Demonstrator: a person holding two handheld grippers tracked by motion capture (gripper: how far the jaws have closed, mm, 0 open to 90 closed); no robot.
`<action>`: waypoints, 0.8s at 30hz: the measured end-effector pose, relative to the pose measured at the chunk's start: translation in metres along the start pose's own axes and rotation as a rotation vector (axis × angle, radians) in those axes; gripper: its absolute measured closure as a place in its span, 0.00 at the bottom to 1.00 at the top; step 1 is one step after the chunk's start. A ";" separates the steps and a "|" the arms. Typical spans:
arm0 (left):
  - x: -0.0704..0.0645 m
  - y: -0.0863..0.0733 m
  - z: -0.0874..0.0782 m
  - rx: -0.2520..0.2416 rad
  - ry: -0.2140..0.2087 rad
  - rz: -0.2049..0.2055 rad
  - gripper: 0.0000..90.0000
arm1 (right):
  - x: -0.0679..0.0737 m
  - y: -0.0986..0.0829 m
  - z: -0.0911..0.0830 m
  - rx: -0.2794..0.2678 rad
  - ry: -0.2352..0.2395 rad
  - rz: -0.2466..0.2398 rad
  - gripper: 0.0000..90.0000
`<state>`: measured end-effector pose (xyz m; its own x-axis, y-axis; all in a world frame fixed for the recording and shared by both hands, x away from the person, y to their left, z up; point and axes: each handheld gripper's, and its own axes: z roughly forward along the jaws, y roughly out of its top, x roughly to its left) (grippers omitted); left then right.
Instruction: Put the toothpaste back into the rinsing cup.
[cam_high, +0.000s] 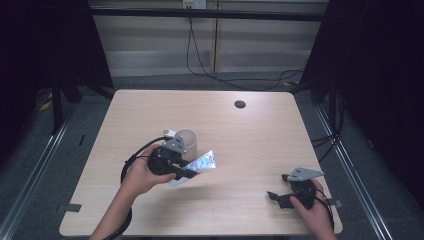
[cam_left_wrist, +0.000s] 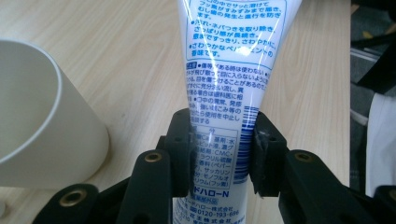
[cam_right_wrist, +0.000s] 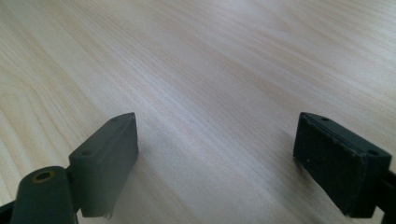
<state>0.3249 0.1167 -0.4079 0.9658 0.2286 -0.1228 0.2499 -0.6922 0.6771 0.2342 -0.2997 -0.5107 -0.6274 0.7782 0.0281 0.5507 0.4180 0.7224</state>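
One tube and one cup on the bench. Left tool pinches the tube, cap end hidden; right tool gapes wide, holding nothing.

This looks like a lab or recording studio set up for capture work. A single pale wooden tabletop with a cable grommet hole stands on grey carpet, flanked by black curtains and metal floor rails, with loose cables trailing down from a wall socket.
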 end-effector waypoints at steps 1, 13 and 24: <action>0.000 0.000 -0.002 -0.015 0.000 -0.008 0.73 | 0.000 0.000 0.000 0.000 0.000 0.001 0.15; 0.002 0.006 -0.016 -0.145 0.020 -0.052 0.73 | 0.000 0.000 0.000 -0.001 -0.001 0.000 0.15; 0.006 0.006 -0.025 -0.258 0.059 -0.090 0.73 | 0.000 0.000 0.000 -0.001 0.000 -0.001 0.15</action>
<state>0.3300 0.1310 -0.3859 0.9329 0.3261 -0.1531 0.3008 -0.4714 0.8290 0.2343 -0.2998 -0.5107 -0.6282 0.7776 0.0270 0.5493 0.4187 0.7232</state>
